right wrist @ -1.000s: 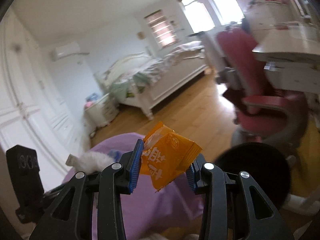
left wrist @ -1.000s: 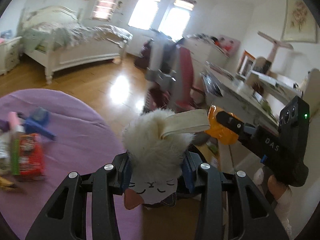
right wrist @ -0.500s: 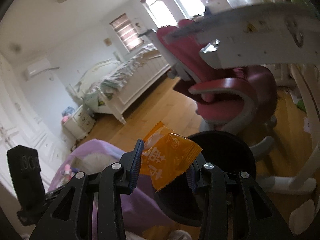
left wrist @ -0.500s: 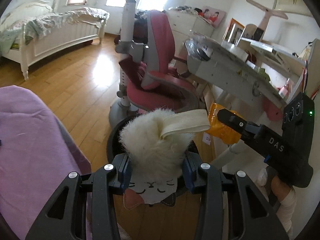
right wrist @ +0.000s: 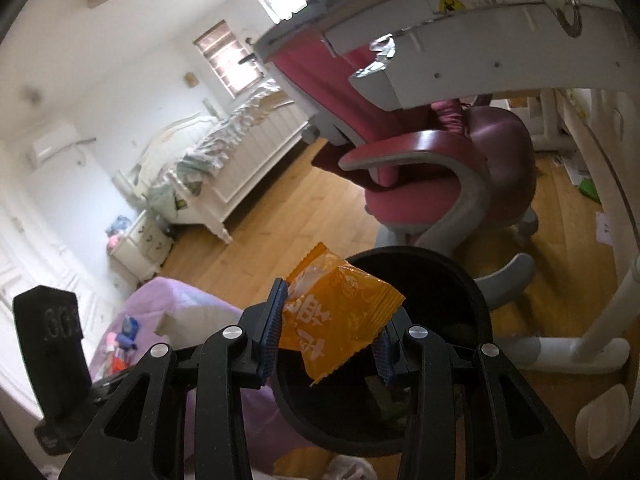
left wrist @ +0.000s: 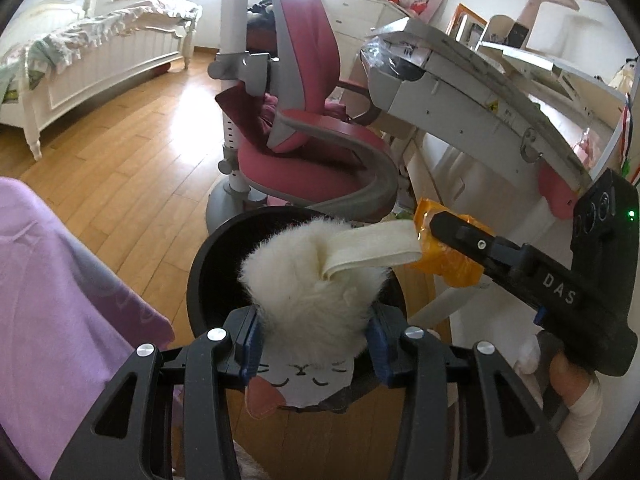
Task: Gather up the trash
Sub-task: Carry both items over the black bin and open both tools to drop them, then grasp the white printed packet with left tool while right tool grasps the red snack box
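My left gripper has a white fluffy plush item with a sleeping cat face and a cream strap between its blue pads. Its jaws are opening, and the pads still touch the fur. It hangs right over the mouth of a round black bin on the wooden floor. My right gripper has an orange snack wrapper between its pads over the same black bin. Those jaws are opening too, with the wrapper still caught between them. In the left wrist view the orange wrapper hovers at the bin's right rim.
A purple-covered table lies left of the bin, with small items on it. A pink swivel chair stands just behind the bin. A white desk overhangs on the right. A white bed sits far left.
Both grippers swung from the purple table towards the chair and sank, so the black bin now lies under them. Both pairs of jaws stand slightly wider.
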The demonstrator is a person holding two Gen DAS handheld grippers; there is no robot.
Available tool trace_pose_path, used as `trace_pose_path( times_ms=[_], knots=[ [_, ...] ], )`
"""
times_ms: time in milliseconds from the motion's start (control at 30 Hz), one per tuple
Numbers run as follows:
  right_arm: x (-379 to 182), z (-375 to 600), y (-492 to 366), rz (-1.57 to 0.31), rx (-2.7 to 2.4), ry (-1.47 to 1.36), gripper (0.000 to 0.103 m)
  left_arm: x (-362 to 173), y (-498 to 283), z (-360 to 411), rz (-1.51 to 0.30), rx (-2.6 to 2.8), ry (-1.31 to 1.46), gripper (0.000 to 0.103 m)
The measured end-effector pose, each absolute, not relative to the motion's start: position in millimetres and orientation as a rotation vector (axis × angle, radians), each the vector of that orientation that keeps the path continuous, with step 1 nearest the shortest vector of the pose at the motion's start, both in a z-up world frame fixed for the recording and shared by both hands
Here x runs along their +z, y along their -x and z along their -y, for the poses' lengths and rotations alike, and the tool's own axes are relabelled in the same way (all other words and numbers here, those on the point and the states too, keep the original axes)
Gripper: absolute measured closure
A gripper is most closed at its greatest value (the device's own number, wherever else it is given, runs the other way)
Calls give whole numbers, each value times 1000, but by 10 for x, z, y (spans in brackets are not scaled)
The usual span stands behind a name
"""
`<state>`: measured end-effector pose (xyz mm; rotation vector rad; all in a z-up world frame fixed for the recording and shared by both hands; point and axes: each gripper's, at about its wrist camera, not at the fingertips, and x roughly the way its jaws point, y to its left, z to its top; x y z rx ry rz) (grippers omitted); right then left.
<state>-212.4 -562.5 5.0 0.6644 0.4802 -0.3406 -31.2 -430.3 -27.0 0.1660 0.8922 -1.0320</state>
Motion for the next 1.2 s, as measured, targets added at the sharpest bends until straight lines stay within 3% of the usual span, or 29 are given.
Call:
trace_pose_path(
  times_ms=[33,100,133,233,467,733,967,1200],
  knots=[
    [33,5642,2109,-491,-354,-665,55,-259,311,4328,-886,-1025,-180,48],
    [-1,5686,2089,-509,-376,-669,27,-202,311,4333,-856,-1018,-190,37],
    [-4,5694,2100,-506,-391,-671,24,-162,311,4313,-841,-1024,-181,28],
    [12,5708,2116,-497,-409,-665,23,-46,312,4215,-808,-1030,-141,19],
    [100,5504,1970,-511,-357,-642,23,231,291,3716,-785,-990,-58,19],
    [227,4930,1545,-578,-212,-555,23,450,92,2471,-718,-753,54,18],
    [358,4047,1071,-655,6,-436,23,269,-347,996,-743,-379,184,18],
    [497,2989,566,-739,255,-287,23,-85,-767,347,-857,-217,216,18]
  ],
)
